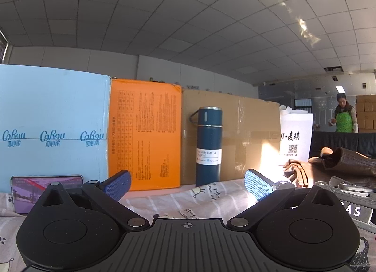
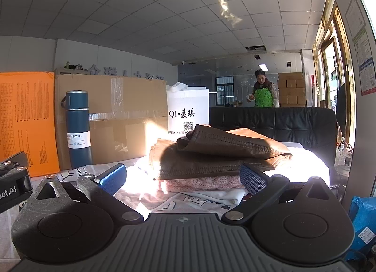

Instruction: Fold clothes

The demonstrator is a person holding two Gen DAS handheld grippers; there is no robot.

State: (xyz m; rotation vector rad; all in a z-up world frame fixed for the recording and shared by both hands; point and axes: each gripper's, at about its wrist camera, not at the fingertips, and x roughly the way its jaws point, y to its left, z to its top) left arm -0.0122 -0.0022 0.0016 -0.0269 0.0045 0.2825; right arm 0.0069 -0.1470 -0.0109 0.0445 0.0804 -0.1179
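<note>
Both grippers under my control sit low over the printed cloth (image 1: 211, 198) on the tabletop. Left gripper (image 1: 187, 181): fingers spread wide, nothing between them. Straight ahead of them stands a blue flask (image 1: 208, 146), label reading "VACUUM BOTTLE". Behind it a row of boxes blocks the far side: light blue box (image 1: 54, 126) printed "CoRou", orange box (image 1: 144, 135) with small print I can't read, plain cardboard box (image 1: 244, 135). A phone (image 1: 47, 183), screen lit, leans just outside the left finger.

Right gripper (image 2: 183, 178): fingers spread wide, empty. Just ahead of them lies the clothes stack: brown leather jacket (image 2: 223, 154) on top, pink knit (image 2: 204, 181) under it, white garment (image 2: 218, 195) at the bottom. Behind it, a white bag (image 2: 188, 107) marked "QI·麦琪" with a QR code; contents not visible. A person in a green apron (image 2: 264, 94) stands far back.
</note>
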